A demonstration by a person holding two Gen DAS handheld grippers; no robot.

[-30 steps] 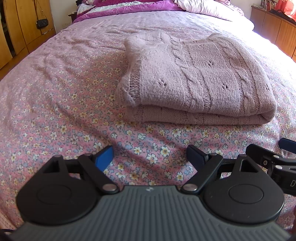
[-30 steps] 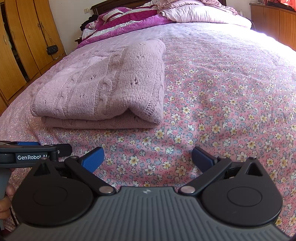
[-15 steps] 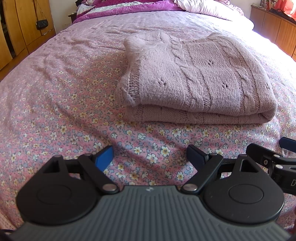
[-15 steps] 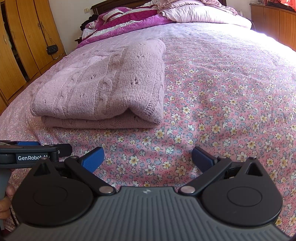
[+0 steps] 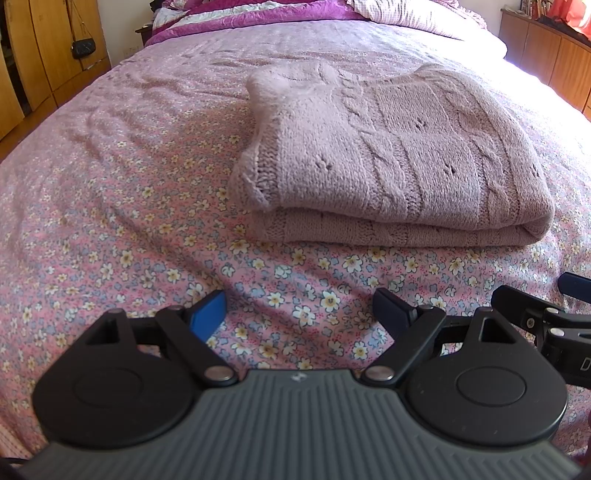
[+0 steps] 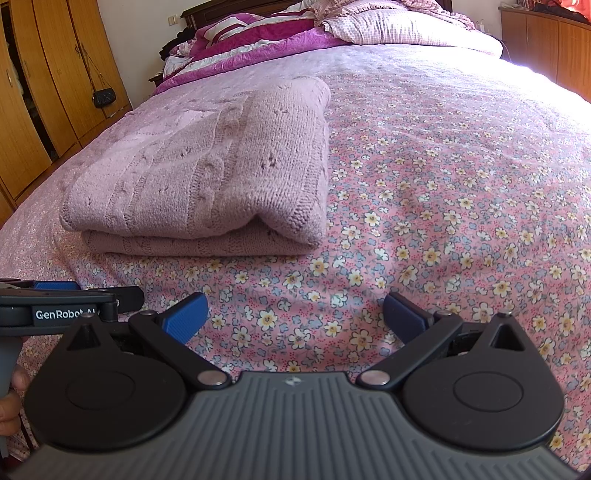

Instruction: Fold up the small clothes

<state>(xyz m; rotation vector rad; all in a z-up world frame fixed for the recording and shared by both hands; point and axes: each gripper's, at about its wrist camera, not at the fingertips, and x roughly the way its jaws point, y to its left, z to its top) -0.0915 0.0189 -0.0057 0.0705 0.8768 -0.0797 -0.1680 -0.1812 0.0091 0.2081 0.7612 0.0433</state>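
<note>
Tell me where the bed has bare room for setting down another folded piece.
Bare floral sheet lies right of the folded sweater, and more left of it. A narrower strip runs between sweater and both open grippers. The headboard end is crowded with a quilt and pillow.

Left gripper (image 5: 299,314), lower centre of its frame: jaws spread wide, nothing between the pads. Right gripper (image 6: 295,314) likewise, wide and empty. Part of a hand (image 6: 11,402) at lower-left edge of the right view.
</note>
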